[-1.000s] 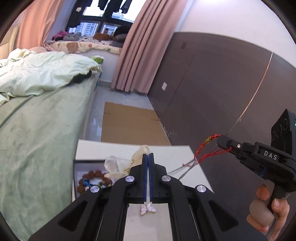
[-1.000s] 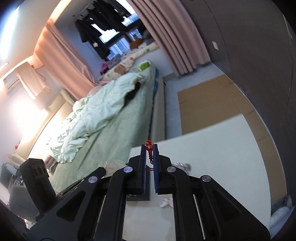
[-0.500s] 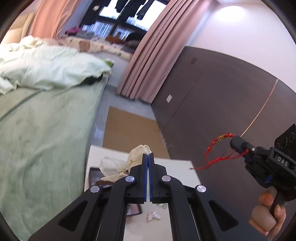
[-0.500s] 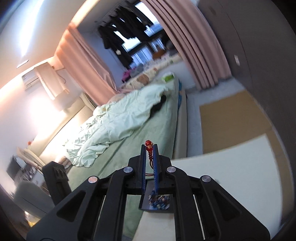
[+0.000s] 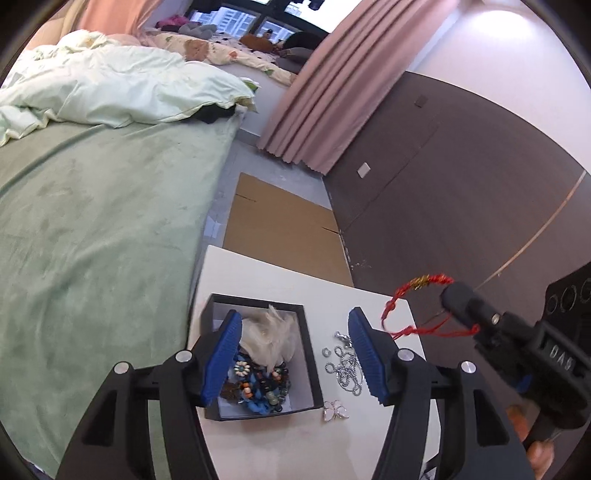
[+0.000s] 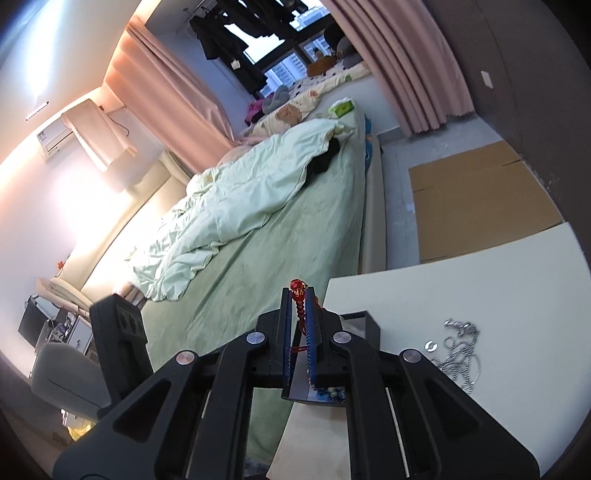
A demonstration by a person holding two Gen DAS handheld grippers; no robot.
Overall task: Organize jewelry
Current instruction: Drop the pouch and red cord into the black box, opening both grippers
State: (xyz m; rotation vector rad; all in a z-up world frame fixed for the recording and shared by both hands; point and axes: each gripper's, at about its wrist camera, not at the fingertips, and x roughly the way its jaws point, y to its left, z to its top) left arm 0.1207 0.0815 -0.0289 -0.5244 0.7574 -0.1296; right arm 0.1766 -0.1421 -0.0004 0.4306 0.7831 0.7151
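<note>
Jewelry box (image 5: 309,384) sits by the table's (image 5: 258,273) bed-side edge, long axis running away from you, beads piled inside. Your left gripper (image 5: 293,354) hangs over it, jaws opening, nothing pinched. Your right gripper (image 6: 300,325) is clamped on the red string bracelet (image 5: 413,299), up right of the box. Silver chain (image 5: 345,367) lies just right of the box.

Bed (image 5: 103,206): green cover, pale quilt | beyond bed: window (image 5: 236,22), pink curtain (image 5: 314,92) | right of bed: grey floor (image 5: 236,162), cardboard sheet (image 5: 280,229), dark panelled wall (image 5: 461,166)
</note>
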